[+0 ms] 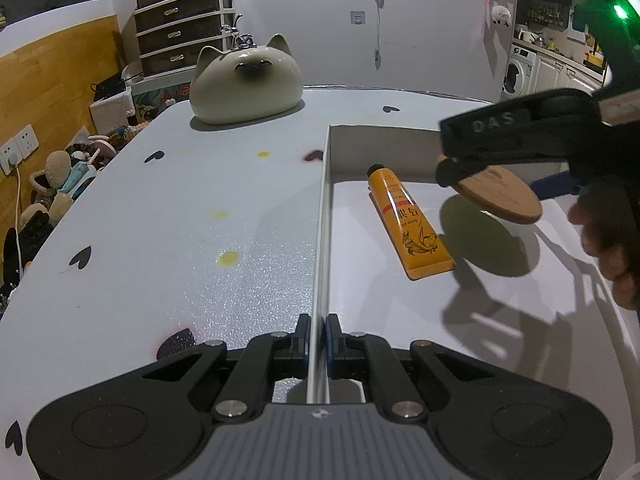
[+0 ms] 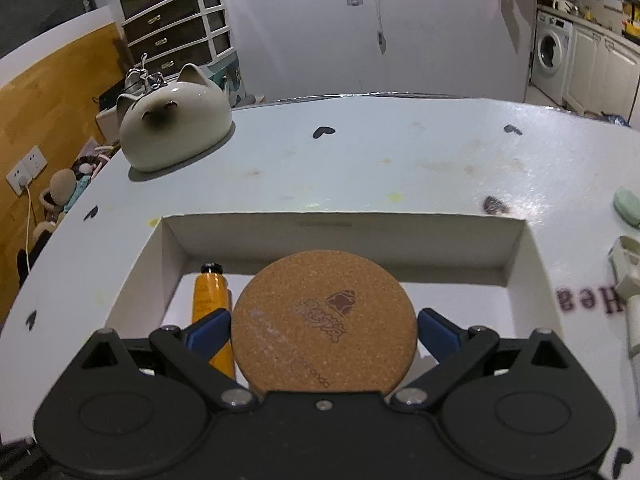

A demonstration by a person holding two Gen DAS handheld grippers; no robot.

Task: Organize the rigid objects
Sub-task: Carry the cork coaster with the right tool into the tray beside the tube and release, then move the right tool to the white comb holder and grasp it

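A shallow white box (image 1: 325, 208) (image 2: 160, 264) lies on the table. My left gripper (image 1: 318, 330) is shut on its left wall near the front corner. Inside the box lies an orange tube (image 1: 408, 220) (image 2: 210, 296) with a black cap. My right gripper (image 2: 324, 326) (image 1: 460, 168) is shut on a round cork coaster (image 2: 324, 320) (image 1: 500, 196), gripping it across its edges. The coaster hangs flat above the inside of the box, to the right of the tube and clear of the floor.
A cream cat-shaped ceramic piece (image 1: 246, 80) (image 2: 176, 128) stands at the table's far left. A pale green object (image 2: 628, 204) and a white device (image 2: 630, 276) lie right of the box. A hand (image 1: 608, 240) holds the right gripper. The table has black heart marks.
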